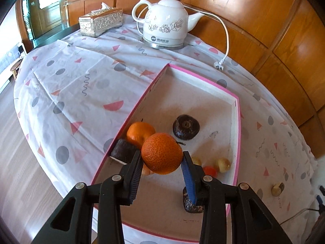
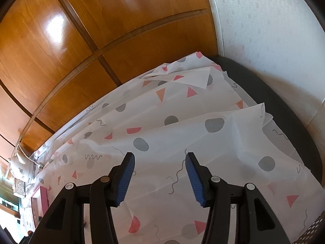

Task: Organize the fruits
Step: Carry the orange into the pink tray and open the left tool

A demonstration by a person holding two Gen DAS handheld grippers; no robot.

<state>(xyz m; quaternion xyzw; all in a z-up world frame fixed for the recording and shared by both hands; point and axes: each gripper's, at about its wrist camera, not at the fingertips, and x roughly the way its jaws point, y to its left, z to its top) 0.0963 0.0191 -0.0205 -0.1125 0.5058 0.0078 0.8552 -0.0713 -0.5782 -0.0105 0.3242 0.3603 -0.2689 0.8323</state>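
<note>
My left gripper (image 1: 162, 158) is shut on an orange (image 1: 161, 153) and holds it above the near part of a pink-edged box (image 1: 236, 130). In the box lie a second orange (image 1: 138, 132), a dark round fruit (image 1: 185, 127), a dark block (image 1: 124, 150), a small red fruit (image 1: 209, 170), small pale fruits (image 1: 223, 163) and a dark piece (image 1: 191, 204) under the right finger. A small pale piece (image 1: 277, 189) lies on the cloth right of the box. My right gripper (image 2: 160, 162) is open and empty above the patterned tablecloth (image 2: 182, 126).
A white kettle (image 1: 166, 22) with cord and plug (image 1: 219, 64) and a silver tissue box (image 1: 100, 21) stand at the table's far side. Wood panelling (image 2: 81, 40) backs the table. The box's pink edge (image 2: 43, 197) shows at the far left of the right wrist view.
</note>
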